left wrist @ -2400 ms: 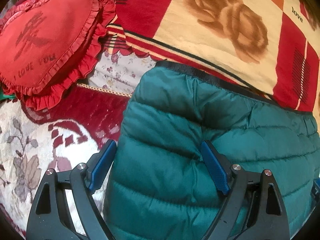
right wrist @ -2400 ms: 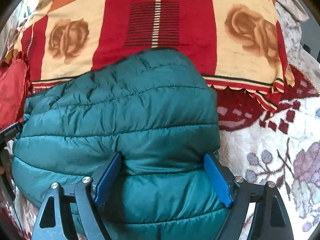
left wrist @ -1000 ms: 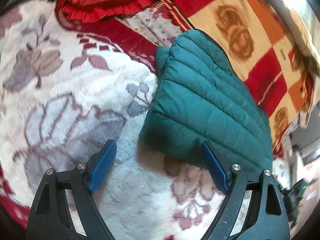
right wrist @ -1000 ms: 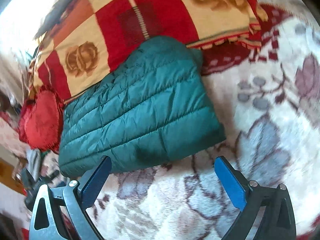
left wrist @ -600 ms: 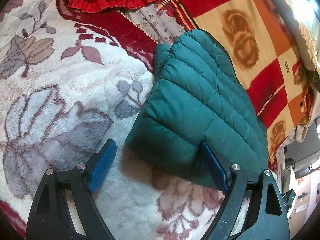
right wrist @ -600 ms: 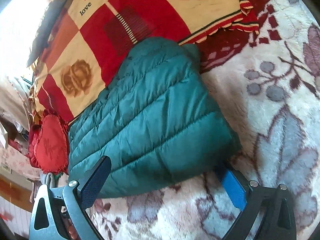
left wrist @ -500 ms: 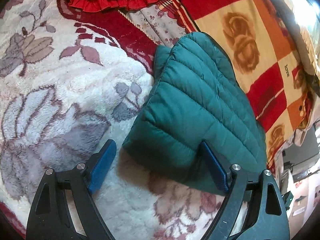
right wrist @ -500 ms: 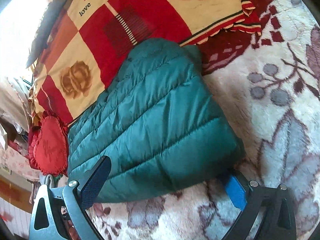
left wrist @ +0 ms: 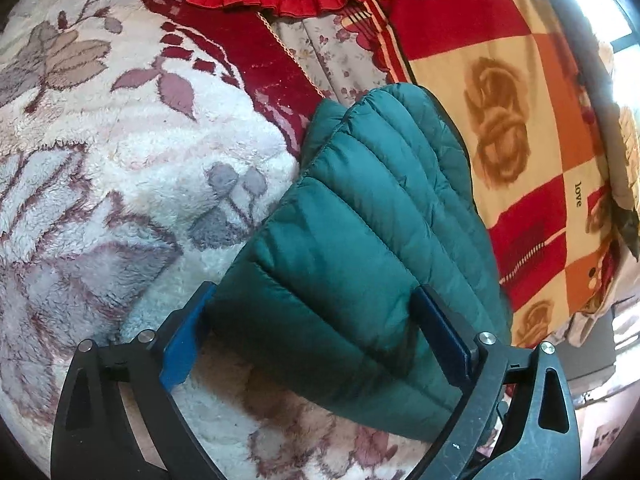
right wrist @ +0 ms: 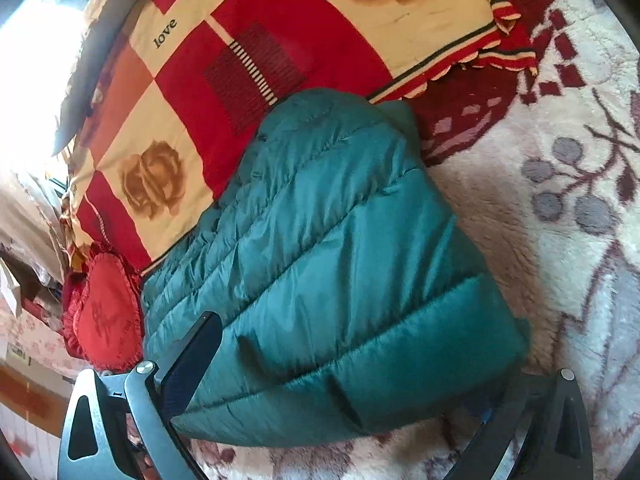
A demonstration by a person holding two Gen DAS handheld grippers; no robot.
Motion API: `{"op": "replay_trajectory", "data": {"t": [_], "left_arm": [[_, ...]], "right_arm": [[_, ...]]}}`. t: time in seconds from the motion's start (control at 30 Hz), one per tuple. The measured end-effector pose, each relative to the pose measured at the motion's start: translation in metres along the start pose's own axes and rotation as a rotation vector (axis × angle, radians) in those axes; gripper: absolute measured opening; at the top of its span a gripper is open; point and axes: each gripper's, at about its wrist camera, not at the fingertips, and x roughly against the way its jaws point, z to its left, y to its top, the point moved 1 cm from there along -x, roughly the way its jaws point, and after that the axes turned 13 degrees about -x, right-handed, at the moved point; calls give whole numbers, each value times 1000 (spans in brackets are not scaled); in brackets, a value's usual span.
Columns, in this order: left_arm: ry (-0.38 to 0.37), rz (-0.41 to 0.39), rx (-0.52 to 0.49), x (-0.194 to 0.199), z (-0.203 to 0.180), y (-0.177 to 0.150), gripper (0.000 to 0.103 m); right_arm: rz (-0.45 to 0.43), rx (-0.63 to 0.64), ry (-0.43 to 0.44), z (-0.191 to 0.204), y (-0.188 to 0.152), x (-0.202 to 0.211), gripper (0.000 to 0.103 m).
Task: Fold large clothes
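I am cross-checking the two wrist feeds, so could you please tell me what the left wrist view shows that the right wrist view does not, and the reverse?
Only the left wrist view shows the floral sheet strip beyond the jacket, and both blue pads of the left gripper. Only the right wrist view shows the whole heart-shaped red cushion, which the left view crops, and the blanket's scalloped corner. Both show the folded green puffer jacket, its near edge between open jaws, the rose-patterned blanket and the fleecy bedspread.
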Motion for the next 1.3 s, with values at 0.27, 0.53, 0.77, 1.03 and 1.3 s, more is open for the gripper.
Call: {"op": "replay_trajectory", "data": {"t": [0.27,0.53,0.77,1.03,1.3], "left_arm": [[17,24,-91,0,-5,2,78],[25,2,-157,14,-14,5,53],[15,-17,-207,33,-21,5,42],[-31,7,-250,73,-13,-14,41],[-37,38,-293,112,3,-52,41]], "right_arm": [[0,20,-41,7,7,-6,78],[-23,91,-44,15,5,11,40],[-29,151,-33,26,-4,28,33],[2,174,-14,24,-32,70,32],[22,168,-17,5,-73,109,32]]}}
